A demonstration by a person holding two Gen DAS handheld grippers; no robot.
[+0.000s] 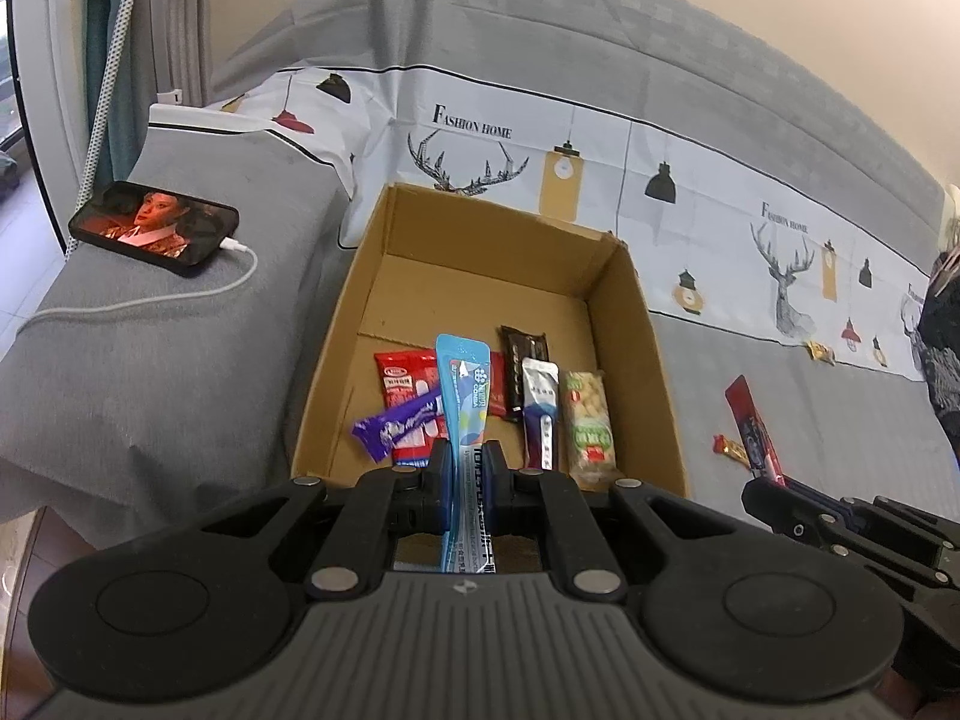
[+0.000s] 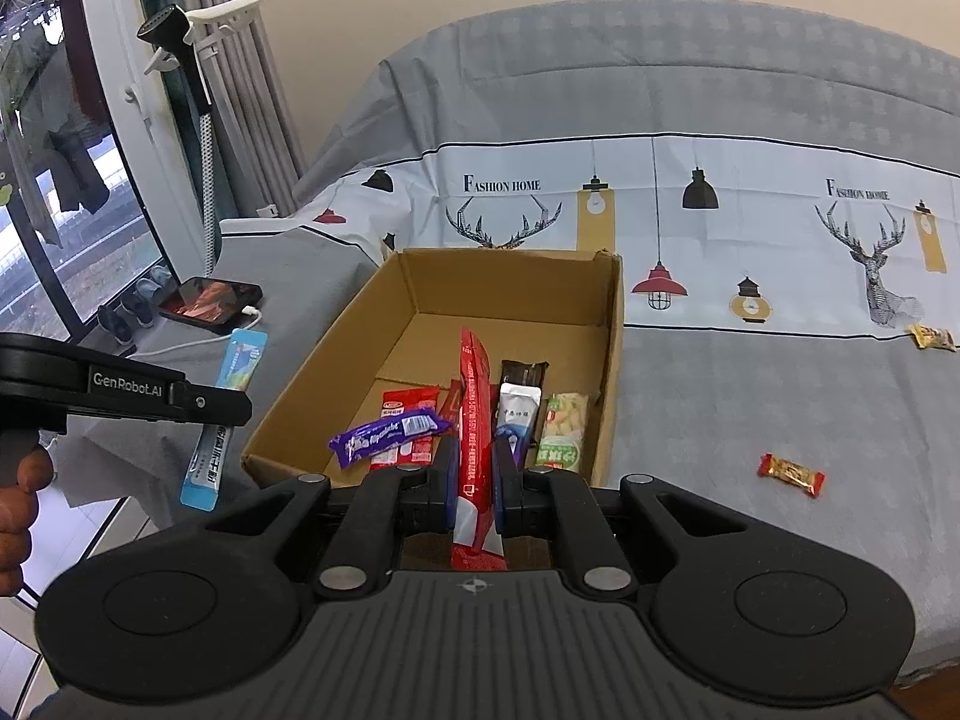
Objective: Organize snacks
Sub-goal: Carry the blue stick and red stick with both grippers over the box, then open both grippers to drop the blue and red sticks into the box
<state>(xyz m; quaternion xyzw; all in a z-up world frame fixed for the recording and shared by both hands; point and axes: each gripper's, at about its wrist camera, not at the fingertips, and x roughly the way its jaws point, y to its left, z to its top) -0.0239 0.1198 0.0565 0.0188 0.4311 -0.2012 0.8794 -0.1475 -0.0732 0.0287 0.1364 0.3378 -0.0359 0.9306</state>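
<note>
An open cardboard box (image 1: 636, 312) (image 2: 612, 324) sits on the grey sofa and holds several snack packets: a purple bar (image 1: 396, 423) (image 2: 390, 433), a red pack (image 1: 402, 387), a dark bar (image 1: 521, 372), a silver sachet (image 1: 540, 414) and a peanut pack (image 1: 591, 420). My left gripper (image 1: 467, 456) is shut on a light blue stick packet (image 1: 463, 396) at the box's near edge; it also shows in the right wrist view (image 2: 222, 414). My right gripper (image 2: 474, 468) is shut on a long red stick packet (image 2: 474, 414) over the box's near edge.
Two small wrapped candies lie on the sofa seat right of the box (image 2: 791, 474) (image 2: 933, 337). A phone (image 1: 153, 227) with a charging cable lies on the sofa arm at left. A window and curtain stand at far left.
</note>
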